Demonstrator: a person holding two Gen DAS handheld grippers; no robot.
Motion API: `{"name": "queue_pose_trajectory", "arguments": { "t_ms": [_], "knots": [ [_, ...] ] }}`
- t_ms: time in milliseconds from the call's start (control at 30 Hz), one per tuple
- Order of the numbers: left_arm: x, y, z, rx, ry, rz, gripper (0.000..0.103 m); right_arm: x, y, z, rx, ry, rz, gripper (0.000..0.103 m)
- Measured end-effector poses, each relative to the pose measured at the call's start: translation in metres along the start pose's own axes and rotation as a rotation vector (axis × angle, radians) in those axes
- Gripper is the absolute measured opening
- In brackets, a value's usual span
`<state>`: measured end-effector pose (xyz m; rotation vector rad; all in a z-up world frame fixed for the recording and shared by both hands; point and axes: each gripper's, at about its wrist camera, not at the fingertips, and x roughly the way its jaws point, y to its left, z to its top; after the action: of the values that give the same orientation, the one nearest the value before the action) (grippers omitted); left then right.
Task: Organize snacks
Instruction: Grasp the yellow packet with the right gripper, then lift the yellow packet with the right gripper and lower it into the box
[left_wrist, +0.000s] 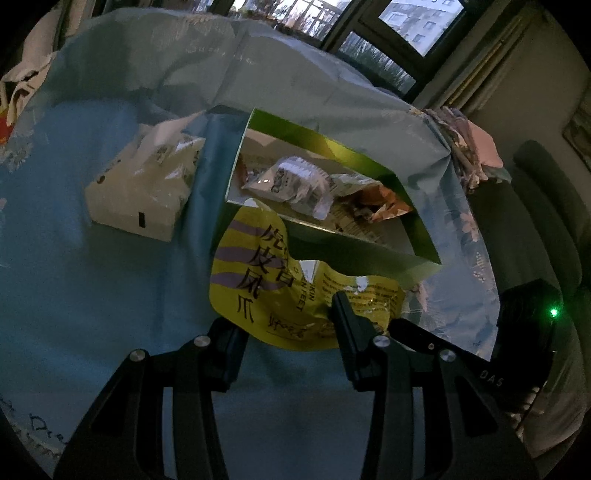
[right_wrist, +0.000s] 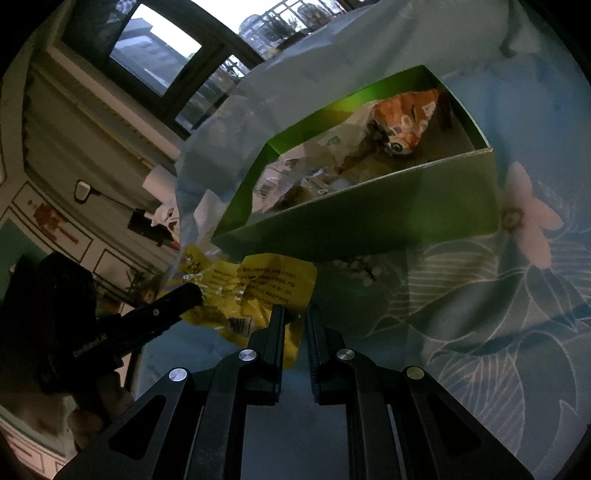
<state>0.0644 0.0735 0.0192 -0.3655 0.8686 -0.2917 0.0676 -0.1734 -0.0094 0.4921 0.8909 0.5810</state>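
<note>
A yellow snack packet (left_wrist: 280, 291) with purple stripes and black lettering hangs just in front of an open green box (left_wrist: 351, 254). My left gripper (left_wrist: 282, 314) is shut on the packet, one finger at each side of its crumpled lower part. My right gripper (right_wrist: 295, 310) is shut on the same yellow packet (right_wrist: 266, 288), pinching its near edge. The right gripper's finger (left_wrist: 424, 332) shows at the packet's right corner in the left wrist view. The green box (right_wrist: 369, 214) holds a silver packet (left_wrist: 291, 181) and an orange packet (right_wrist: 406, 122).
A white tissue box (left_wrist: 136, 199) stands left of the green box on a blue floral cloth (right_wrist: 480, 332). A dark chair (left_wrist: 546, 192) sits beyond the cloth's right edge. Windows (left_wrist: 406, 26) lie behind. A person's hand (right_wrist: 99, 402) holds the left gripper.
</note>
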Motion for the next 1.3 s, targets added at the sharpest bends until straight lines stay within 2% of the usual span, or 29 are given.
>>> {"name": "queue_pose_trajectory", "arguments": {
  "t_ms": [467, 900, 1300],
  "knots": [
    [-0.023, -0.015, 0.002, 0.038, -0.064, -0.007, 0.045, -0.027, 0.017, 0.006, -0.038, -0.049, 0.017, 0.013],
    [-0.028, -0.031, 0.015, 0.071, -0.098, 0.003, 0.045, -0.038, 0.021, 0.018, -0.057, -0.079, 0.036, 0.013],
    [-0.025, -0.052, 0.048, 0.121, -0.123, 0.014, 0.045, -0.046, 0.02, 0.047, -0.059, -0.117, 0.059, 0.013]
  ]
}}
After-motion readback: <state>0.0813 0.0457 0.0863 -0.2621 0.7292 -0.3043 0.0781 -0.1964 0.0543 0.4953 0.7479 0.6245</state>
